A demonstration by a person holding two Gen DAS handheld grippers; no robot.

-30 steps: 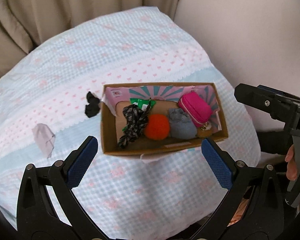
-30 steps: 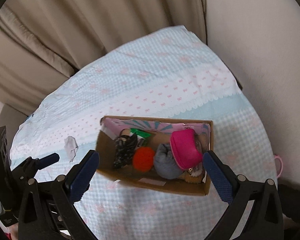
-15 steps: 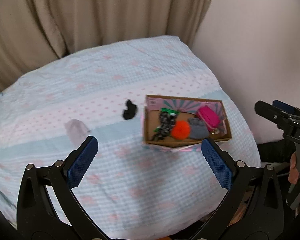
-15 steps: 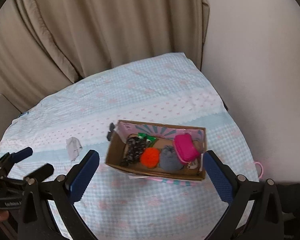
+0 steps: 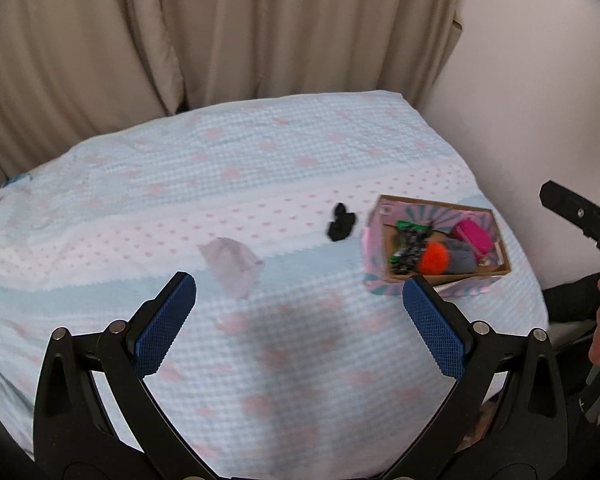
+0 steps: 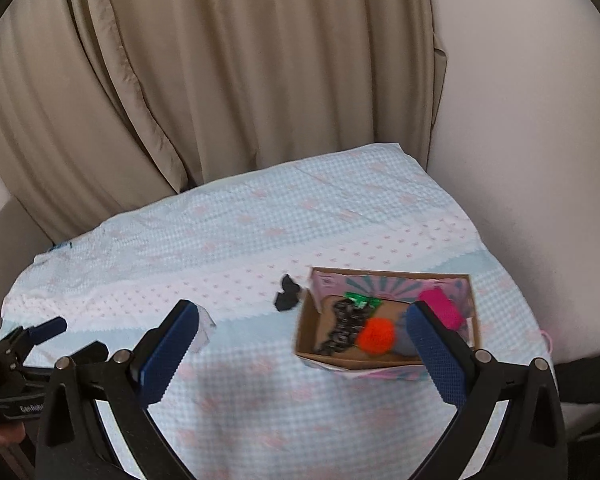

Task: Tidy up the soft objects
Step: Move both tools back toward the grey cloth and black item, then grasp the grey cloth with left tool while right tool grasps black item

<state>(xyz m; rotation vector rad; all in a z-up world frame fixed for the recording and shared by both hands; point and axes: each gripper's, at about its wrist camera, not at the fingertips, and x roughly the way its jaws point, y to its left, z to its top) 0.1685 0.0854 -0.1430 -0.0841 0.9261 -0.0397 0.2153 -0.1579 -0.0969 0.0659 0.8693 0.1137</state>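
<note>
Left tongs point(image 5: 296, 300) agape (empty) above blanket point(image 5: 260, 380); box point(image 5: 436, 278) right.

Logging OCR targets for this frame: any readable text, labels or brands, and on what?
"GenRobo", end cut off: white print on the left gripper body, right wrist view.
Cardboard box: printed label on its pink inner flap, too blurred to read.
Nothing else legible.

Both grippers, left gripper point(image 5: 299, 298) and right gripper point(image 6: 302, 328), had black frames, silver screws and blue textured pads point(image 5: 166, 320); a dark sleeve point(image 5: 572, 298) showed.
</note>
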